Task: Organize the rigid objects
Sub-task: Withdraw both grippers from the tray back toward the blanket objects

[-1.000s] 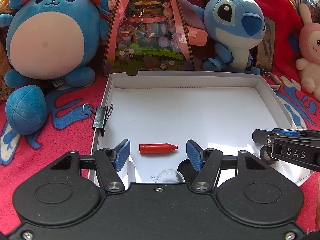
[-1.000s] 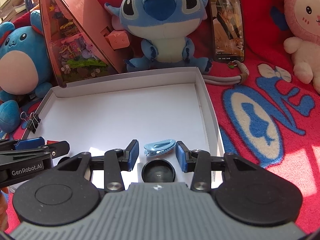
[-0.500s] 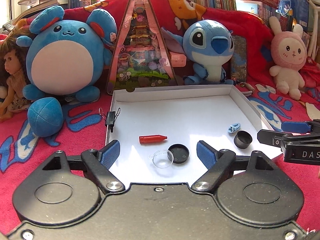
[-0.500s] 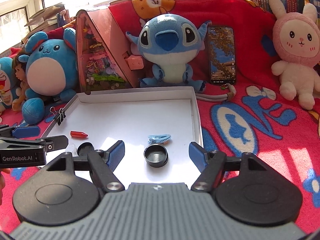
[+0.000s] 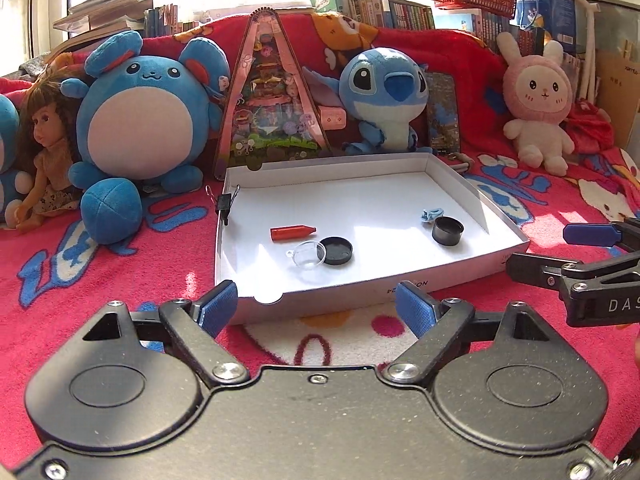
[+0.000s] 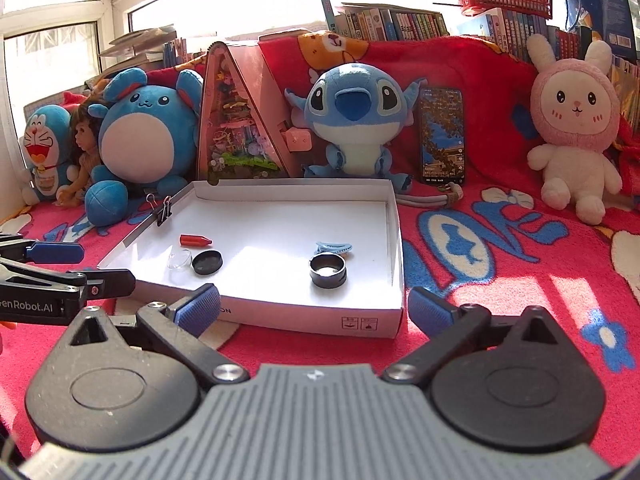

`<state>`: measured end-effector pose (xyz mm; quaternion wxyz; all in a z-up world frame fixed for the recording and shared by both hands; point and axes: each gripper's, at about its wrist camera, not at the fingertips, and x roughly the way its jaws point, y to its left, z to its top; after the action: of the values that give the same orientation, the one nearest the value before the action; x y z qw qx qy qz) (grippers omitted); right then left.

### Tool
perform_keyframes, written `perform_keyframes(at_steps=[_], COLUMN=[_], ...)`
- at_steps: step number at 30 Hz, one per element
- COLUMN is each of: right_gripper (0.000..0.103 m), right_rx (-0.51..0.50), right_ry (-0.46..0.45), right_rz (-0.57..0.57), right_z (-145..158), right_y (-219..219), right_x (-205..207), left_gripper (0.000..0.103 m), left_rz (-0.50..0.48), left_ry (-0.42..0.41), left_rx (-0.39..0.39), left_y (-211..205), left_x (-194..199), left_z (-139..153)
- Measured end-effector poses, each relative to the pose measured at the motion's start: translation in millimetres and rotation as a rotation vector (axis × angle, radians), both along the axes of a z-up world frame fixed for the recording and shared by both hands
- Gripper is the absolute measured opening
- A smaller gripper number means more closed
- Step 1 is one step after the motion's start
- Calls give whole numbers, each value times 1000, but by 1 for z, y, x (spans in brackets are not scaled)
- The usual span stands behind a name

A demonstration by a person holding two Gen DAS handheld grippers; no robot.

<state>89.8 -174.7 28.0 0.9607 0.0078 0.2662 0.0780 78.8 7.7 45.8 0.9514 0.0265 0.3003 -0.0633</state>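
A shallow white box (image 5: 444,280) (image 6: 304,318) lies on the red blanket. Inside it are a red cap-shaped piece (image 5: 292,233) (image 6: 195,240), a clear dome (image 5: 306,255) (image 6: 180,260), a flat black lid (image 5: 337,251) (image 6: 207,262), a black round cup (image 5: 447,231) (image 6: 327,269) and a light blue hair clip (image 5: 431,213) (image 6: 334,247). My left gripper (image 5: 318,310) hovers short of the box's near wall, its jaws opening with nothing between them. My right gripper (image 6: 314,306) hangs before the near right corner, jaws opening wide, nothing between them.
A black binder clip (image 5: 225,203) (image 6: 163,210) grips the box's left wall. Plush toys, a doll (image 5: 42,160), a pink triangular display case (image 5: 274,100) and a phone (image 6: 442,136) line the back. Each gripper shows at the other view's side edge.
Both grippers drew back out of the box and opened wider. The red piece and blue hair clip that lay between their fingers now rest in the box, far from the pads.
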Motion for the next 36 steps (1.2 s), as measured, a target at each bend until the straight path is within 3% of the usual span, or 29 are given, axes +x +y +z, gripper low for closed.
perform_keyframes(at_steps=[9,18,24,29,34,36], right_gripper=[103,103,103,93,85,77], right_rx=[-4,49,21,3,-23,-39], right_ry=[-40,-64,-116,-125,-89,-68], right_rz=[7,-45,-79,-76,-80,-85], right_z=[-16,-35,-44,-48,-53,-56], right_y=[10,4,8,13,13,11], right_x=[-29,-52,-74,-89,-92,-89], left_gripper=[86,86,86,73,61,58], left_rz=[71,142,221,247,248,256], left_ry=[-73,-75,-71,-42,-20,-8], left_rx=[12,1,-26,-78,-54,-38], left_y=[5,16,22,31,37,39], left_x=[-31,-46,-63,-74,-77,-76], left_z=[-11,-27,-40,-47,-53,-57])
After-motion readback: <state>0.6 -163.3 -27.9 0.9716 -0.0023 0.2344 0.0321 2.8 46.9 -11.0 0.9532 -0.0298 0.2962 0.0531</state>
